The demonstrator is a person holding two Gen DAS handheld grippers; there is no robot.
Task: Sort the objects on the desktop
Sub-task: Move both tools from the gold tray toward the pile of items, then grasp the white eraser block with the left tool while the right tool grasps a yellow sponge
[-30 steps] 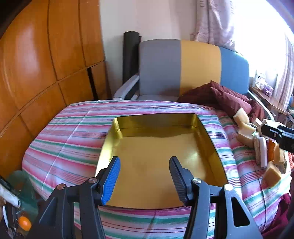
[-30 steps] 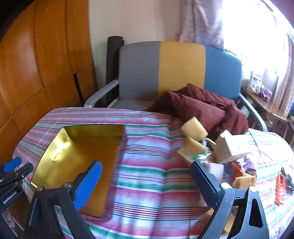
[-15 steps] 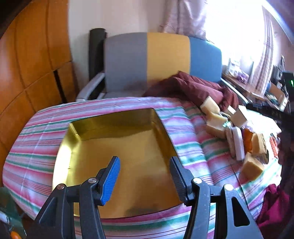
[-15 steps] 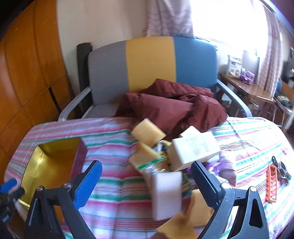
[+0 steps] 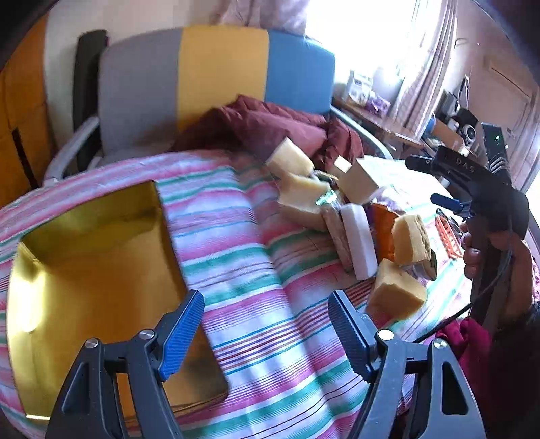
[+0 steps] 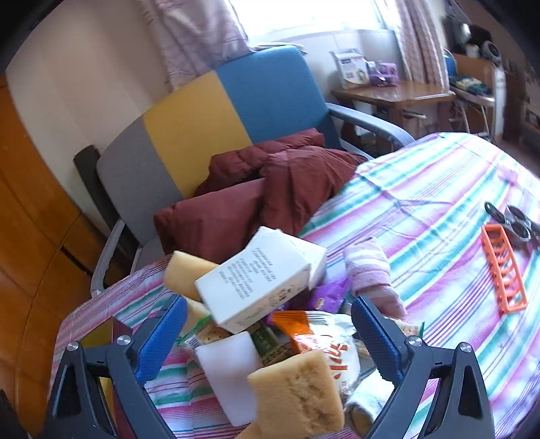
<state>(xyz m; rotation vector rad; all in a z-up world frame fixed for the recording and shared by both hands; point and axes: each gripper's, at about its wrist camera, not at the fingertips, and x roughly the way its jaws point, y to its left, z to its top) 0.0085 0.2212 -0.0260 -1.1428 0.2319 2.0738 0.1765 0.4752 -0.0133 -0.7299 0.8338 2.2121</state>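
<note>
A striped cloth covers our table, a gold tray at lower left of the left view. Our left gripper is opening, nothing between its jaws. The pile of sponges and a white carton fills the lower centre of the right view, framed by our right gripper, spread wide, pads touching nothing.

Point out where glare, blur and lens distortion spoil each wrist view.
Left wrist view: window blown out white, striped tablecloth smeared by motion blur, gold tray glaring at its left wall. Right wrist view: window overexposed, chair soft, tablecloth bowed by fisheye, dark corners.
</note>
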